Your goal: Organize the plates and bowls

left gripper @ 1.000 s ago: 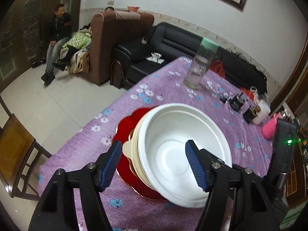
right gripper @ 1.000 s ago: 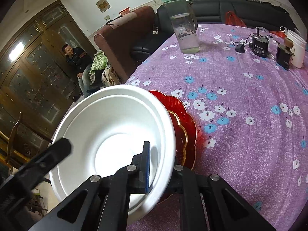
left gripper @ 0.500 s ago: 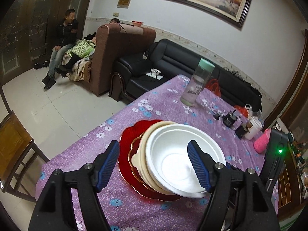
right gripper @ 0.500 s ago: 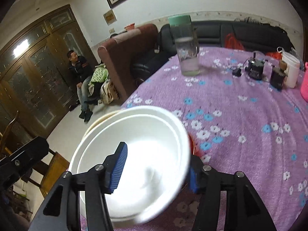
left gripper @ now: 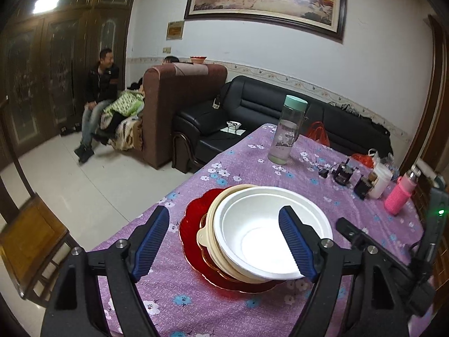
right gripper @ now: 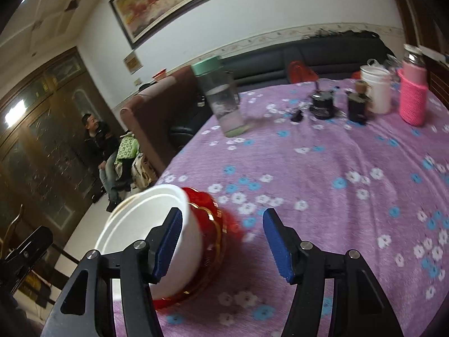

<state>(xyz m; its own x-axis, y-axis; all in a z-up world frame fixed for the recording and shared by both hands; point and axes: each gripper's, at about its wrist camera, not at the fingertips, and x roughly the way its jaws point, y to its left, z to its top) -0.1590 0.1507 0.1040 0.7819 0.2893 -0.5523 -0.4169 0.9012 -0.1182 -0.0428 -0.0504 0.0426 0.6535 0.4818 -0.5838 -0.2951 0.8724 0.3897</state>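
A white bowl (left gripper: 263, 236) sits nested in a cream bowl (left gripper: 213, 219), which rests on a red scalloped plate (left gripper: 193, 219) on the purple flowered tablecloth (left gripper: 252, 157). My left gripper (left gripper: 224, 244) is open and empty, raised in front of the stack, its blue pads either side of it in view. In the right wrist view the white bowl (right gripper: 146, 219) and red plate (right gripper: 210, 224) lie to the lower left. My right gripper (right gripper: 221, 247) is open and empty, just right of the stack.
A clear bottle with a green lid (left gripper: 286, 132) stands at the table's far side. Small black devices (left gripper: 343, 172), a white cup (left gripper: 380, 179) and a pink bottle (left gripper: 400, 193) are at the far right. A wooden chair (left gripper: 28, 241) stands left of the table. A seated man (left gripper: 98, 98) and sofas are behind.
My right gripper has let go of the white bowl's rim, opened and drawn back to the right. The bowl now rests in the cream bowl. My left gripper has pulled back and up.
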